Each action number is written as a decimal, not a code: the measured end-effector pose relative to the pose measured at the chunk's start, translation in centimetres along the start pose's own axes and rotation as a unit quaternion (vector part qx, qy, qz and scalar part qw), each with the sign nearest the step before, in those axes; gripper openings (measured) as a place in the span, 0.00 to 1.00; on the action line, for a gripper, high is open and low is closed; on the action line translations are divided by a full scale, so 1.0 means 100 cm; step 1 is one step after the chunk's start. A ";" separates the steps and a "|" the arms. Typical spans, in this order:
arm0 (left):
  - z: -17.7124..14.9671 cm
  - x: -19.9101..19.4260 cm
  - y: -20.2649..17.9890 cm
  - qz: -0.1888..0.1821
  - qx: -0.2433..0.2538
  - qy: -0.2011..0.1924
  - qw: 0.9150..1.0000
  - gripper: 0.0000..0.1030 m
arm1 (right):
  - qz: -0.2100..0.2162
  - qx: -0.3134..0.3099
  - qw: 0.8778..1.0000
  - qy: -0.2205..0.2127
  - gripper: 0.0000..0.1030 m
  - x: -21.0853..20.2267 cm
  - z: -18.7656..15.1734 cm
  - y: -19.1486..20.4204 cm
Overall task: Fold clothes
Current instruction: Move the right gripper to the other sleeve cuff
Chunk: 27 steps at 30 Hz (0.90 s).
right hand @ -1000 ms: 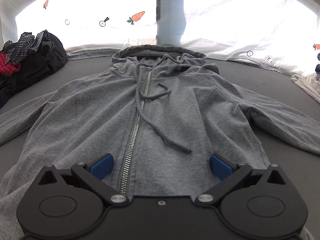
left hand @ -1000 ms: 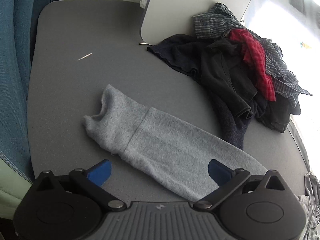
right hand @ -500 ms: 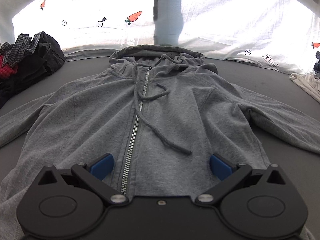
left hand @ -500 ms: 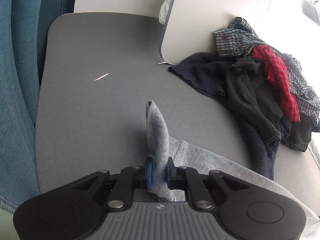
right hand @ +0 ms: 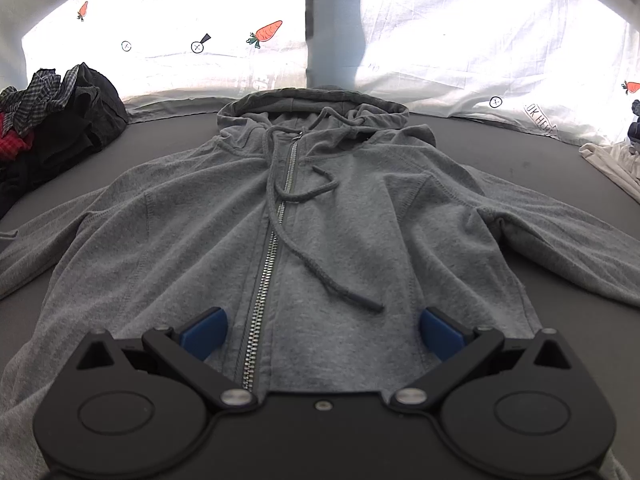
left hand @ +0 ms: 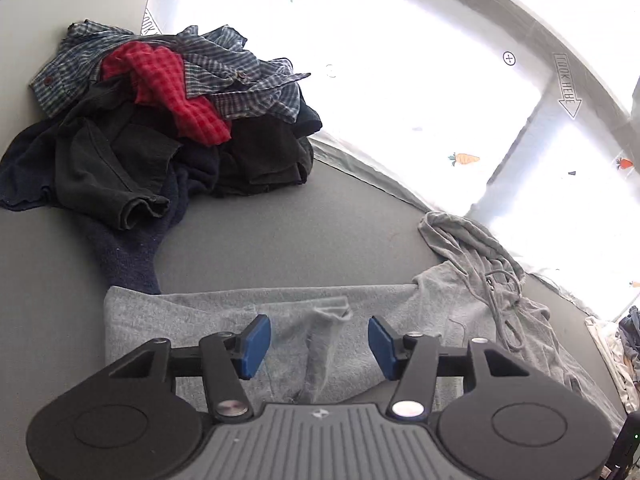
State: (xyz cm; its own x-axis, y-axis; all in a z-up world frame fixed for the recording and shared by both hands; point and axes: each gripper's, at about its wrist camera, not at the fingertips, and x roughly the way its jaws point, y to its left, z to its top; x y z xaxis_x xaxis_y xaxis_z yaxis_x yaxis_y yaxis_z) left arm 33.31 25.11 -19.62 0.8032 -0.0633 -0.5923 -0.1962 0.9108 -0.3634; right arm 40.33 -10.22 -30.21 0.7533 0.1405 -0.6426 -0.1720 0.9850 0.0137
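Grey zip hoodie (right hand: pixel 340 216) lies flat, front side up, on the dark grey worktop (left hand: pixel 280 232), with its hood toward the white carrot-printed sheet (right hand: pixel 180 52). Its left sleeve (left hand: pixel 224 320) is folded across the body. The left tool (left hand: pixel 316 344) hangs above this sleeve; its jaws have just been opening, the blue pads (left hand: pixel 253 346) stand apart, and a raised ridge of sleeve fabric sits between them without being pressed. The right tool (right hand: pixel 322 330) is released too, wide over the zipper (right hand: pixel 268 264) at the lower hoodie. A pile of dark and checked clothes (left hand: pixel 160 128) lies near the hoodie's left side.
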 end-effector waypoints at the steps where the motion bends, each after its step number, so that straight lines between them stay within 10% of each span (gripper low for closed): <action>1: -0.002 0.000 -0.003 -0.003 0.003 0.002 1.000 0.65 | -0.001 0.002 1.000 0.003 1.00 0.002 0.002 0.001; 9: 0.000 -0.001 0.046 0.170 -0.051 0.027 0.984 0.68 | -0.006 0.044 0.988 0.145 1.00 0.026 0.048 -0.001; 13: -0.008 -0.002 0.069 0.214 -0.073 0.052 0.973 0.68 | 0.047 0.164 0.976 0.135 0.95 0.015 0.067 -0.020; 16: -0.015 0.001 0.079 0.242 -0.083 0.073 0.964 0.69 | 0.119 0.217 0.961 0.123 0.61 0.008 0.076 -0.022; 19: -0.020 0.009 0.086 0.262 -0.080 0.090 0.957 0.69 | 0.169 0.216 0.954 0.120 0.55 0.004 0.083 -0.004; 27: -0.021 0.022 0.085 0.270 -0.056 0.109 0.955 0.75 | 0.359 0.190 0.883 0.236 0.41 0.045 0.076 0.098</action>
State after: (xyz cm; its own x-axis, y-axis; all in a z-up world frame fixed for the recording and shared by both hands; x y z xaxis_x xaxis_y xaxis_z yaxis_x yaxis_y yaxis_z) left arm 32.28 31.82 -25.52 0.4349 0.3085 -0.8460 -0.6173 0.7861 -0.0307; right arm 46.86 0.78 -27.18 0.1725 0.7727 -0.6109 -0.2050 0.6348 0.7450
